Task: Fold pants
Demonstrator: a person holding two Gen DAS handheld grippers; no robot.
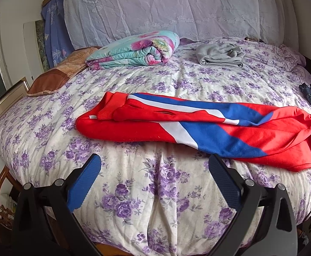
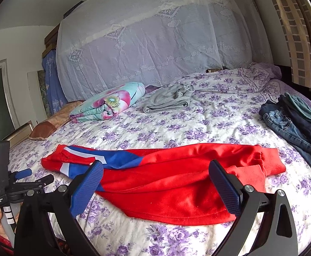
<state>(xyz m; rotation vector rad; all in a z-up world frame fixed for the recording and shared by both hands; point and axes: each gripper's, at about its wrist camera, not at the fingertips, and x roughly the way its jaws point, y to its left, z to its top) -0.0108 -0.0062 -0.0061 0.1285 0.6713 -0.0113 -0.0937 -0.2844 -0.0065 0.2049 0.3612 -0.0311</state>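
Observation:
Red pants with blue and white stripes (image 1: 198,125) lie folded lengthwise across the bed, cuffs to the left, waist to the right. They also show in the right wrist view (image 2: 172,179). My left gripper (image 1: 154,166) is open and empty, held over the bedspread just in front of the pants. My right gripper (image 2: 155,173) is open and empty, hovering over the red waist half. The left gripper's body (image 2: 16,183) shows at the left edge of the right wrist view.
The bed carries a purple-flowered bedspread (image 1: 155,81). A folded floral quilt (image 1: 134,51) and a grey garment (image 1: 219,54) lie at the back. Jeans and dark clothes (image 2: 294,123) lie at the right. A brown pillow (image 1: 57,74) lies at the left.

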